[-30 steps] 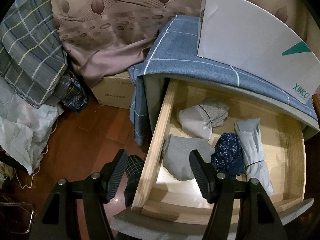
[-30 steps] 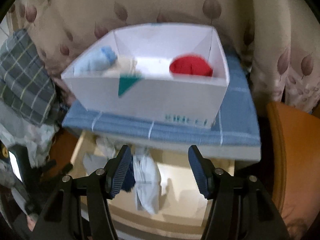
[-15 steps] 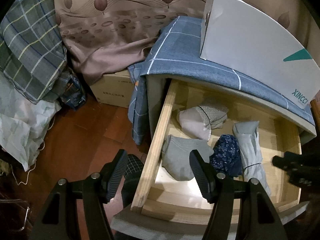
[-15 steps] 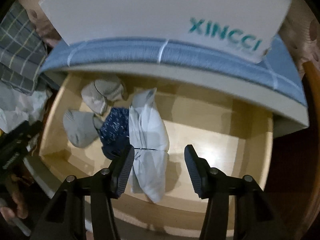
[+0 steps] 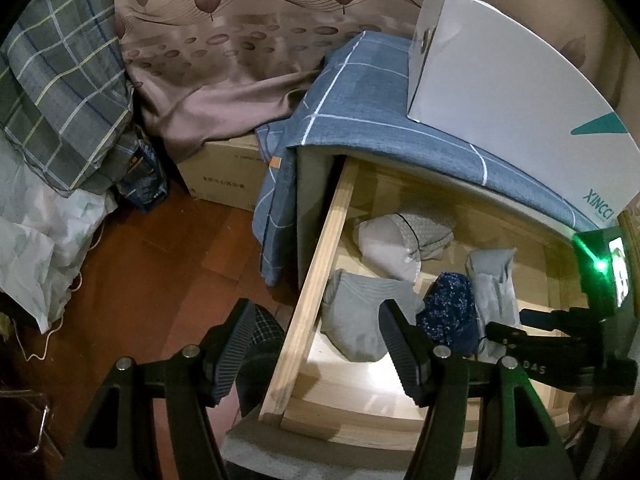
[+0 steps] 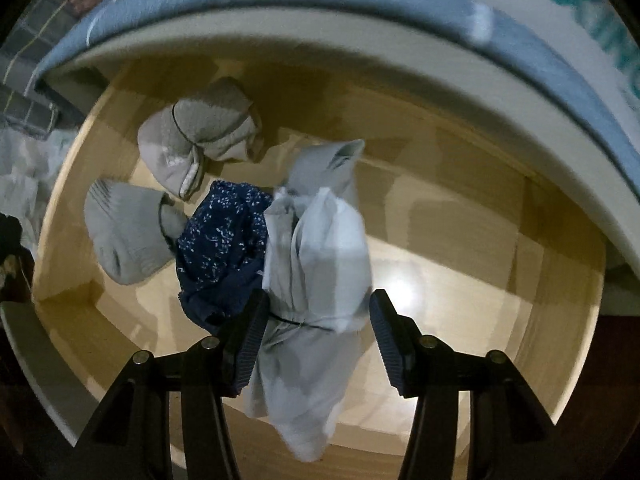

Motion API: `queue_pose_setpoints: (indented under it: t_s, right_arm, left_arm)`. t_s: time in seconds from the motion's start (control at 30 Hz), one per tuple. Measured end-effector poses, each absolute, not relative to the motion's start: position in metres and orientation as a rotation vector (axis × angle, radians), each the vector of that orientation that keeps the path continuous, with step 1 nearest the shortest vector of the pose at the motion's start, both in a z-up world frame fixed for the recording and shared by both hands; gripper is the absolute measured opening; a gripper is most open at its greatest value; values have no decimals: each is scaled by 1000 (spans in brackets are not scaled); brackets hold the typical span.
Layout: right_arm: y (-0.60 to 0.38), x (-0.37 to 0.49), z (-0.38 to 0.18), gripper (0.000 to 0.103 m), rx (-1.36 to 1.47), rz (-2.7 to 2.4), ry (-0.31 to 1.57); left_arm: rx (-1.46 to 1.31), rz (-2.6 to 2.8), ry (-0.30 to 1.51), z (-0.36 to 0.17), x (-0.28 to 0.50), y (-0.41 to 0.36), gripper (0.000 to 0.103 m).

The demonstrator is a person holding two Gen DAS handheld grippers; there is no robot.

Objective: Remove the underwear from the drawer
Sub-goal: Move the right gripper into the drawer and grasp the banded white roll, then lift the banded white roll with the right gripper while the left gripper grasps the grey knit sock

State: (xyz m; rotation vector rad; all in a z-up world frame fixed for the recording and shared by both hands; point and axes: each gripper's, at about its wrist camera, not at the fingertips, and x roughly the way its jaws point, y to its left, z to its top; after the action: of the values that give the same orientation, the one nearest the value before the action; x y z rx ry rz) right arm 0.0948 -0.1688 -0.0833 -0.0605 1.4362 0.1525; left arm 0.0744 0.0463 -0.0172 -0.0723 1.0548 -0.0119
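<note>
The wooden drawer (image 5: 316,264) (image 6: 500,240) is pulled open. It holds several rolled underwear bundles: a pale blue-grey one (image 6: 316,252) (image 5: 490,292), a dark blue patterned one (image 6: 224,248) (image 5: 450,312) and two grey ones (image 6: 124,232) (image 6: 200,136). My right gripper (image 6: 316,334) is open, low inside the drawer, its fingers on either side of the pale bundle. It also shows at the right of the left wrist view (image 5: 506,328). My left gripper (image 5: 316,344) is open and empty above the drawer's left front corner.
A white XINCCI box (image 5: 520,112) stands on the blue checked cloth (image 5: 360,100) that covers the cabinet top. A cardboard box (image 5: 224,172), plaid bedding (image 5: 60,92) and a white bag (image 5: 40,232) lie on the red floor to the left.
My right gripper has dropped from the white box down into the drawer and now straddles the pale bundle. My left gripper has barely moved.
</note>
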Motion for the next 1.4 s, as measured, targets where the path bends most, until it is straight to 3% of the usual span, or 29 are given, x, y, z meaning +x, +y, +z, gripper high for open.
queue_pose_setpoints:
  t_s: [0.2, 0.47, 0.9, 1.4]
  right_arm:
    - [-157, 100, -100, 55, -164, 152, 1474]
    - [-174, 94, -109, 49, -154, 136, 1505]
    - [-264, 55, -120, 47, -16, -56, 1594]
    - [-278, 42, -126, 47, 48, -90, 1565]
  left_arm:
    - [-69, -14, 1058, -17, 74, 46, 66]
    - [-65, -11, 1062, -17, 73, 47, 66]
    - [-11, -25, 1093, -23, 75, 38, 66]
    - [15, -218, 1303, -52, 95, 14, 66]
